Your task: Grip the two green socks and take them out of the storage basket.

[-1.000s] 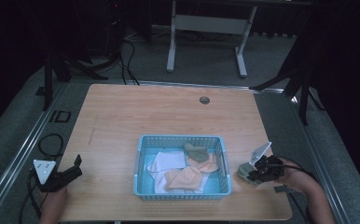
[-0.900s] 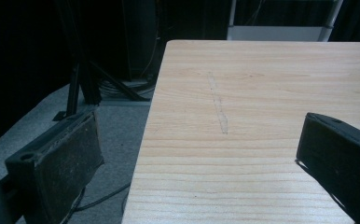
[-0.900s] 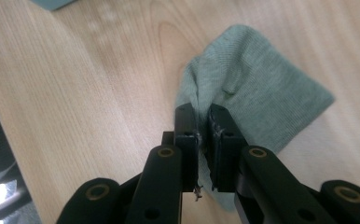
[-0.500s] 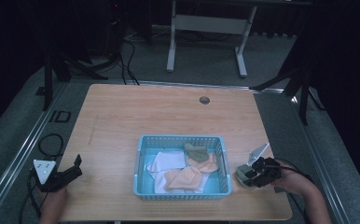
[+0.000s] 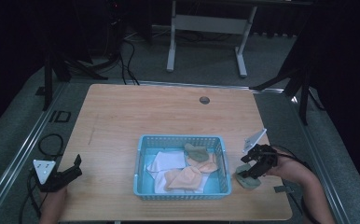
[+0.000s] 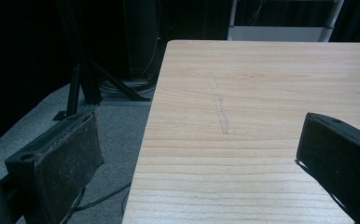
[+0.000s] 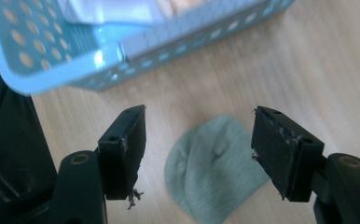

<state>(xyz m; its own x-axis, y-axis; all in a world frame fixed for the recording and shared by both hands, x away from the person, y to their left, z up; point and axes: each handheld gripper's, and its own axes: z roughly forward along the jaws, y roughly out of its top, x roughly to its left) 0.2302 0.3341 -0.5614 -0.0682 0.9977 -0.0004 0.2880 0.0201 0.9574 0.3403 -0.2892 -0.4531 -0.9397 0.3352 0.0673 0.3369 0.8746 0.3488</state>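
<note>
the table (image 5: 122, 121) carried one blue basket (image 5: 182, 194), kept near the person for sorting; inside it lay about four cloths, one white, two peach, one green; a single green cloth (image 7: 213, 163) lay outside, just beside the basket; the right gripper (image 7: 199, 149) had just been opening above it, nothing pinched; the left gripper (image 6: 201, 163) waited released at the table's corner.

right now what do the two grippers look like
Both are black. The left gripper carries a grey three-cornered plate and trails a black cable; its fingers are flat, worn blocks. The right gripper has the same plate and cable.
</note>
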